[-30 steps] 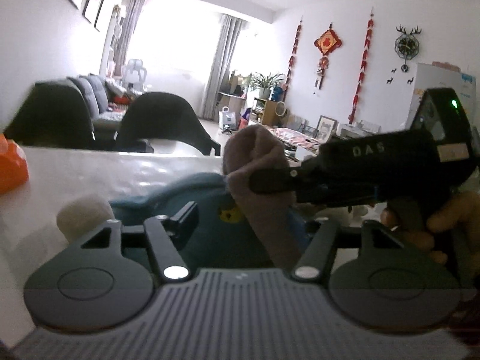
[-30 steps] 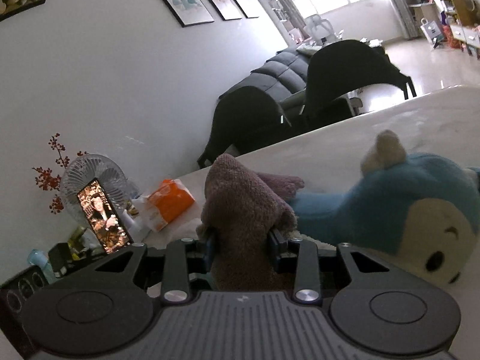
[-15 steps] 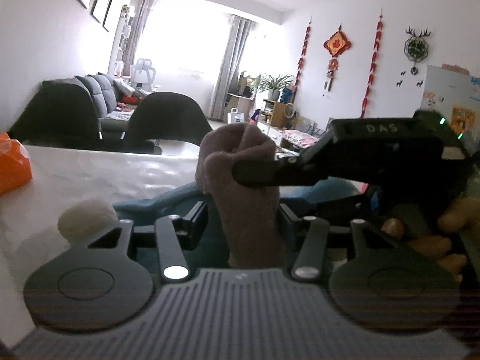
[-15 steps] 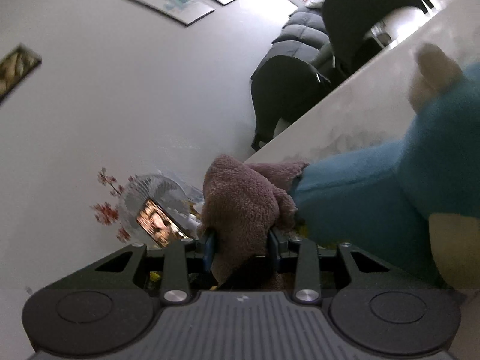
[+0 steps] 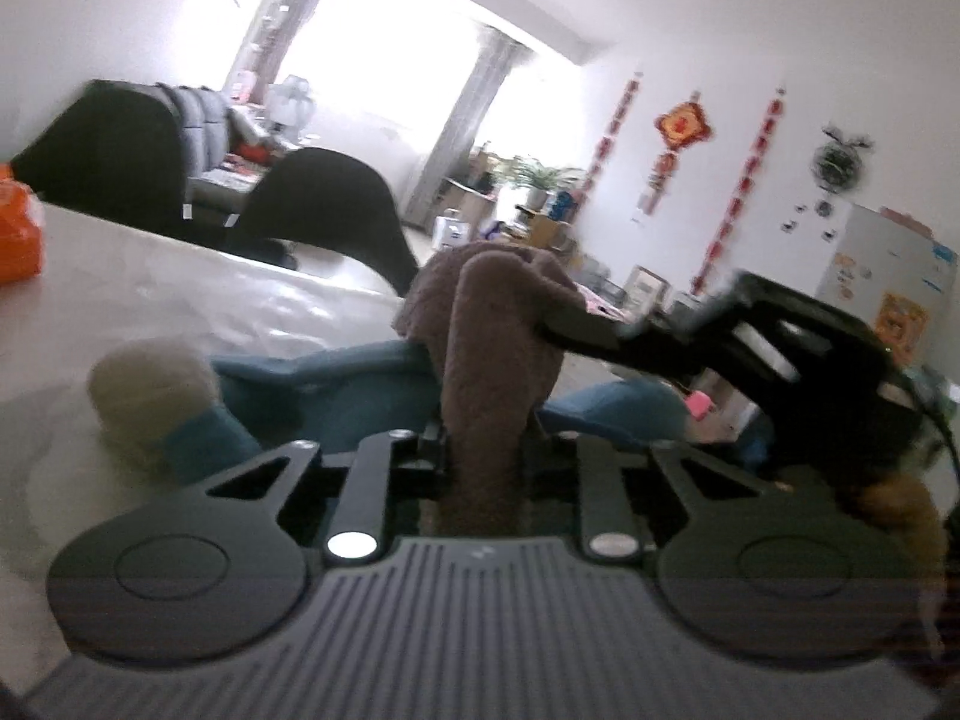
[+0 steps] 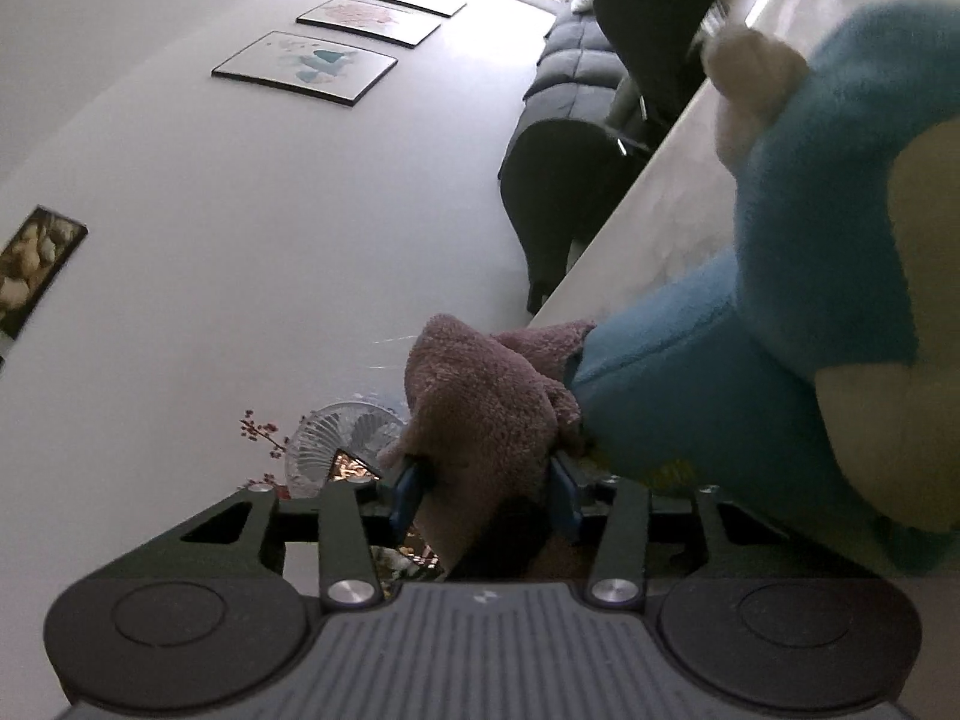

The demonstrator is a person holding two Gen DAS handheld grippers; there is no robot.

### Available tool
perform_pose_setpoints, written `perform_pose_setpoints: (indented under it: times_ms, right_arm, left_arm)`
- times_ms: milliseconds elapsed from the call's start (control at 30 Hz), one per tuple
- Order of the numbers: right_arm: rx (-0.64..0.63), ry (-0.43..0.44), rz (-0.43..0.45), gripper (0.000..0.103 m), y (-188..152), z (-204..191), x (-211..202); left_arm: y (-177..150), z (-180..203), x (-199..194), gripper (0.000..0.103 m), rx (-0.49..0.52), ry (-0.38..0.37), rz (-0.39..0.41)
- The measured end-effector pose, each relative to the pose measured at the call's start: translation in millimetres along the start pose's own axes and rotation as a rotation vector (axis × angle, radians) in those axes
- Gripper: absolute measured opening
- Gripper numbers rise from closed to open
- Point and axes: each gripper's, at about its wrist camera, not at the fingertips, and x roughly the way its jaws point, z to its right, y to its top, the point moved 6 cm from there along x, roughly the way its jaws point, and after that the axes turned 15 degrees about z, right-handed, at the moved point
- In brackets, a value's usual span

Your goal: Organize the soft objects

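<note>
A brown fuzzy cloth [image 5: 492,360] stands bunched upright between my two grippers, just above a blue plush toy [image 5: 336,384] that lies on the pale table [image 5: 150,288]. My left gripper [image 5: 483,450] is shut on the cloth's lower part. From the right, one of the right gripper's fingers [image 5: 582,333] reaches the top of the cloth. In the right wrist view, the cloth [image 6: 480,396] still sits between the jaws of my right gripper [image 6: 486,492], which are opening and no longer squeeze it. The plush toy [image 6: 780,312] fills that view's right side, beside the cloth.
An orange packet [image 5: 18,234] lies on the table at the far left. Black chairs [image 5: 324,204] stand along the table's far edge. A small fan [image 6: 342,438] and a red twig stand behind the cloth. A person's hand [image 5: 888,504] holds the right gripper.
My left jaws moved onto the cloth and closed on it. The right gripper rolled, tilting its view, and its jaws widened a little around the cloth.
</note>
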Motion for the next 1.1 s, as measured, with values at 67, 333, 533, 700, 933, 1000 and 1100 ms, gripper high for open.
perform_pose_setpoints:
  times_ms: [67, 333, 533, 700, 933, 1000, 1100]
  right_arm:
    - [-0.069, -0.031, 0.030, 0.050, -1.7, -6.3, -7.5]
    - [-0.508, -0.269, 0.188, 0.050, -9.6, -22.1, -16.0]
    - [-0.653, -0.341, 0.195, 0.048, -27.9, -15.5, -11.3]
    - [-0.642, -0.341, 0.202, 0.047, -31.6, -8.8, -4.6]
    - [-0.624, -0.346, 0.208, 0.047, -24.2, -18.2, -0.5]
    - [-0.618, -0.348, 0.210, 0.047, -24.5, -19.4, -0.9]
    - [-0.609, -0.348, 0.216, 0.047, -24.9, -19.2, -2.5]
  left_arm:
    - [2.8, -2.5, -1.6, 0.019, -0.006, 0.019, 0.002]
    - [-4.9, -10.3, -2.6, 0.019, 0.008, 0.107, -0.008]
    - [-8.3, -38.8, -19.2, 0.015, 0.040, 0.257, -0.028]
    - [-11.1, -58.8, -36.3, 0.015, 0.017, 0.333, -0.037]
    - [16.5, -42.2, -50.1, 0.014, 0.086, 0.324, 0.018]
    - [21.3, -31.4, -46.3, 0.014, 0.104, 0.281, 0.023]
    - [15.5, -12.6, -31.8, 0.014, 0.079, 0.178, -0.003]
